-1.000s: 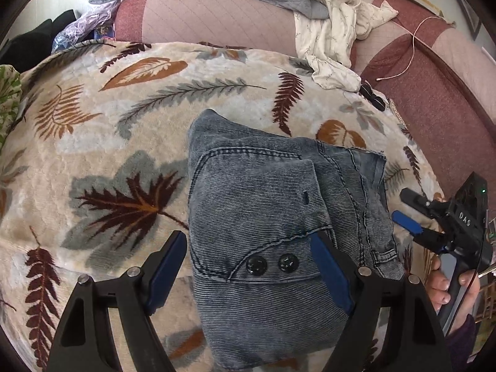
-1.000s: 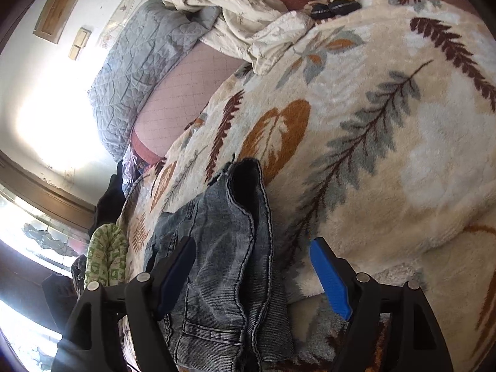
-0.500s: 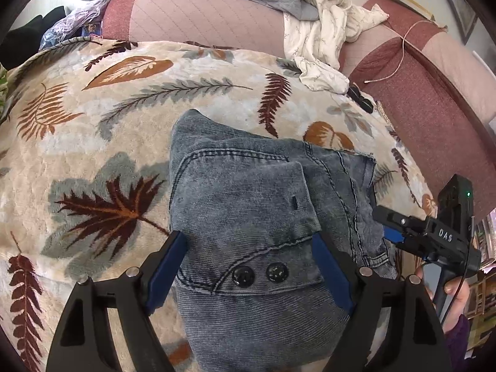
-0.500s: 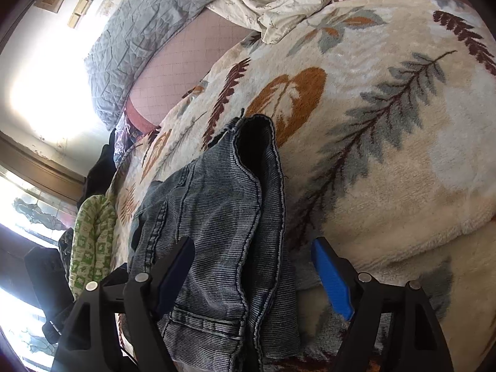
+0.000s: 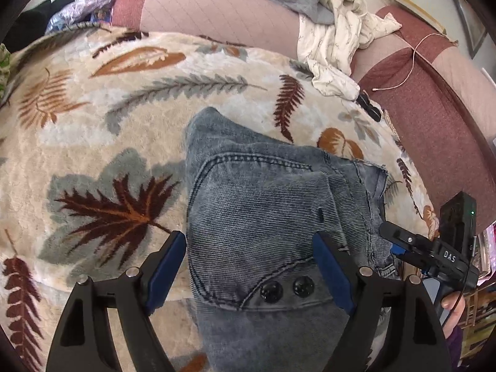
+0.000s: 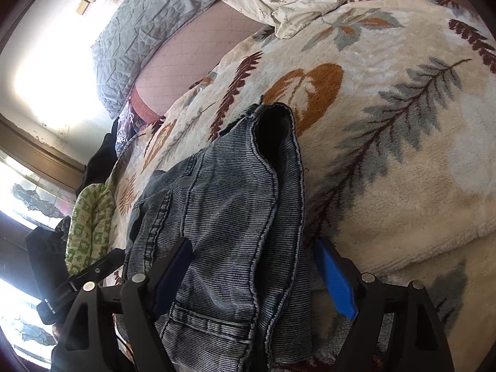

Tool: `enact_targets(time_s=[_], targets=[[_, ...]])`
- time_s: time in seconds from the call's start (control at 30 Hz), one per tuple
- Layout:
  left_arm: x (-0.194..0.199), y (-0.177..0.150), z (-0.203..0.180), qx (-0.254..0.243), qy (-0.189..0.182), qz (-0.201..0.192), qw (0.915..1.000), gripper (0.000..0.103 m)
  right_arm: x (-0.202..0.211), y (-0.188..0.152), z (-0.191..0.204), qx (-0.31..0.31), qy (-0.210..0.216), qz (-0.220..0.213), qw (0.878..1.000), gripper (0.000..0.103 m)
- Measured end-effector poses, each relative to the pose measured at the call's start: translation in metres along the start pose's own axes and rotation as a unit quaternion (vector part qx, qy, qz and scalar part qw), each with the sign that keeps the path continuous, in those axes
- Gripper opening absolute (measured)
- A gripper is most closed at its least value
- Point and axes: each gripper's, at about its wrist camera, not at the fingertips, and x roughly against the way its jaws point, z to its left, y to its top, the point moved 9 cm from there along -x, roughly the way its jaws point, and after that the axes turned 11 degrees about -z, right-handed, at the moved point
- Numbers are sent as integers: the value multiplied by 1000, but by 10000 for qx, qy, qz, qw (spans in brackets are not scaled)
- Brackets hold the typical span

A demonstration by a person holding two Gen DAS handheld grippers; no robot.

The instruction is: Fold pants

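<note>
My left claw (image 5: pixel 249 271) stood wide open over the folded pants (image 5: pixel 266 217), which lay on the leaf-patterned blanket (image 5: pixel 93 142) between its blue pads, gripped by neither. My right claw (image 6: pixel 257 276) straddled the pants' edge, equally wide, holding nothing.

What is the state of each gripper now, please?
Left gripper: open, jaws astride the folded pants, nothing held.
Right gripper: open, over the pants' edge, nothing held.

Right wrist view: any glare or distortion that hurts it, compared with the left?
Right wrist view: the window blows out to white at the left, though the pants stay sharp. Left wrist view: even light, no glare. Both views bend at the rim.
</note>
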Motion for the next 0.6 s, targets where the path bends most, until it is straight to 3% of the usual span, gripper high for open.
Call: enact_targets(time_s=[0.37,0.6], targets=[[-19,1,3,184,-120,175,9996,86,-11,-1,7,10,149,30,9999,86],[-34,4,5,203,10,257,9995,87,-18,-3,16,281,116,-36,9995,87]])
